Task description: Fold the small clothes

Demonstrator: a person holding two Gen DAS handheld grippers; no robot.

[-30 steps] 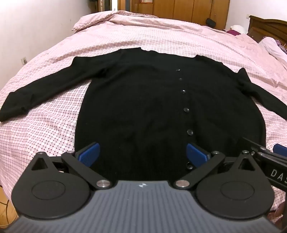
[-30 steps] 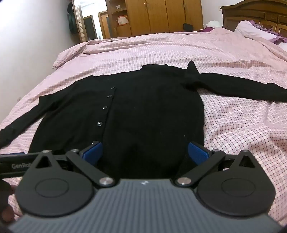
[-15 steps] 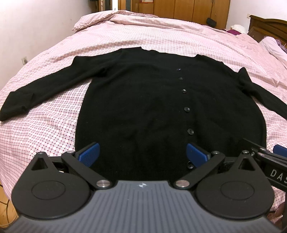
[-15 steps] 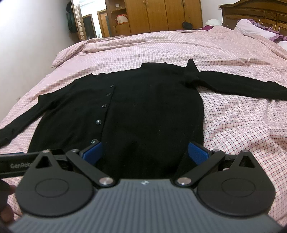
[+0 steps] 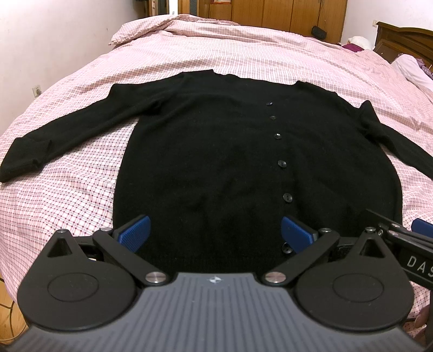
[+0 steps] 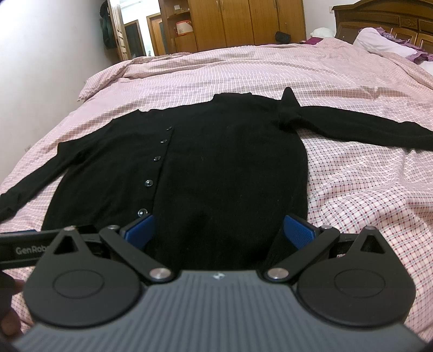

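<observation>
A black cardigan (image 5: 216,162) lies flat and buttoned on the pink checked bedspread (image 5: 67,195), hem toward the near edge of the bed, both sleeves spread toward the sides. The left gripper (image 5: 215,232) and the right gripper (image 6: 219,230) hover side by side above the hem, jaws wide and holding nothing. Bare bedspread stretches beyond the collar toward the wooden wardrobe (image 6: 243,24).

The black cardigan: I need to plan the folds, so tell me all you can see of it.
The cardigan is black, looks like a fine knit, and lies flat, front up, on the pink checked bedspread. Dark buttons run down its closed front. Both sleeves are spread sideways. Left gripper and right gripper hang open over its hem.
</observation>
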